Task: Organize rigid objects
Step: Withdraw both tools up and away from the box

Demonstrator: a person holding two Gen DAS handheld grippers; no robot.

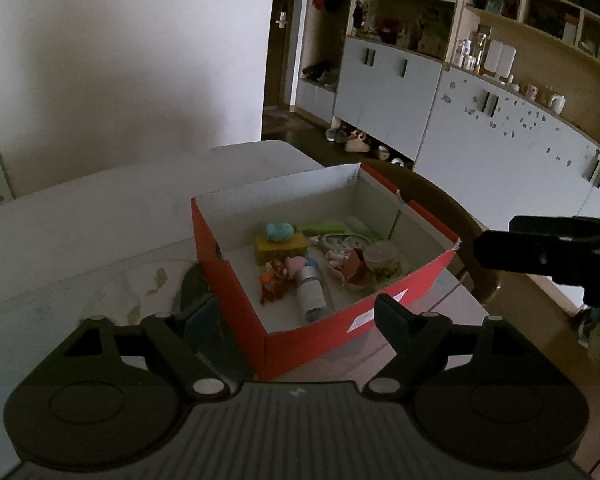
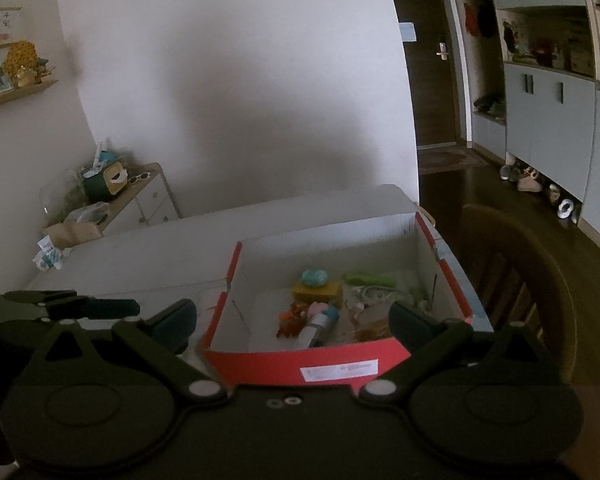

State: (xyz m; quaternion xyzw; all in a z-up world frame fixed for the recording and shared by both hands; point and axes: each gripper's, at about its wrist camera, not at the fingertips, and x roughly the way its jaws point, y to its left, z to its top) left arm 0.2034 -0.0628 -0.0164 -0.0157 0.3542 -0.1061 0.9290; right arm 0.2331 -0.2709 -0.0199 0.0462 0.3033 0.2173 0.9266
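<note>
Standing on the white counter (image 1: 80, 216), a red box (image 1: 300, 344) with white inner walls is the landmark here, open at the top and holding all the small things.

Left of the box, the left gripper (image 1: 292, 300) hovers at its near corner, jaws spread wide and empty, one finger outside the box's left wall and the other over its front wall. A stained patch (image 1: 140, 284) marks the counter just left of the box.

Inside the box, toward its left and back, a teal toy (image 1: 279, 231) sits on a yellow block (image 1: 281, 249). In front of these lie small orange and pink figures (image 1: 278, 276), touching one another, and just right of them a grey cylinder (image 1: 311, 293) points toward the front wall. A green stick (image 1: 320, 227) lies along the back. Toward the right of the box stands a clear jar (image 1: 384, 260), with a shell-like dish (image 1: 342, 266) beside it.

Right of the box, the right gripper (image 2: 292, 320) hangs above its front wall, jaws wide and holding nothing, straddling nearly the whole width. A brown chair (image 2: 512, 280) stands just beyond the box's right side.
</note>
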